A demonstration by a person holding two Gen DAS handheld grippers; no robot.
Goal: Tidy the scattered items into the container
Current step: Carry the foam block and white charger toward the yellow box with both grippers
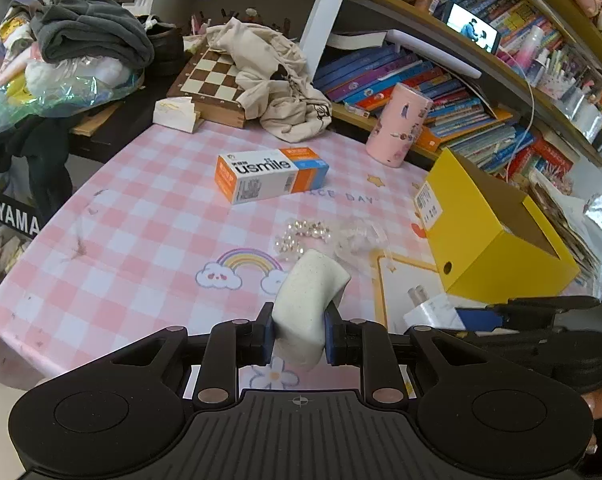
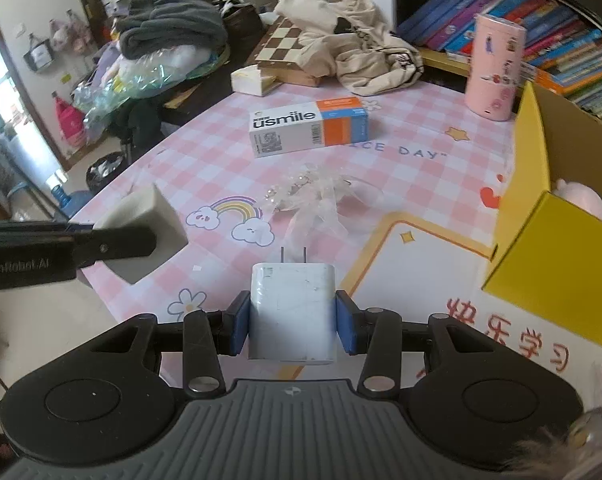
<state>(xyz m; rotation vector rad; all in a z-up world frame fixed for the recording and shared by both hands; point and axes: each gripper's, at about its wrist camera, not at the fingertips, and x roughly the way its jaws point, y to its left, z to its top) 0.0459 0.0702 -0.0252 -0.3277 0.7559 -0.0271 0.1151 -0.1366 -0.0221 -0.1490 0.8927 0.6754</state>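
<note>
My left gripper [image 1: 299,330] is shut on a pale grey-white sponge block [image 1: 309,300] and holds it above the pink checked tablecloth; the sponge block also shows in the right wrist view [image 2: 149,232]. My right gripper [image 2: 293,326] is shut on a white charger plug [image 2: 291,312], prongs pointing forward; the plug also shows in the left wrist view [image 1: 433,314]. The open yellow box [image 1: 497,232] stands to the right [image 2: 541,240] with a pink soft item [image 2: 581,198] inside. An usmile carton [image 1: 271,174] and a clear beaded ribbon piece [image 1: 321,236] lie on the table.
A pink patterned cylinder [image 1: 399,124] stands near the bookshelf [image 1: 481,92]. A chessboard [image 1: 213,80] under a cream cloth bag [image 1: 277,84] and a tissue box [image 1: 177,114] sit at the far edge. A heap of clothes and plastic [image 1: 73,52] lies at the far left.
</note>
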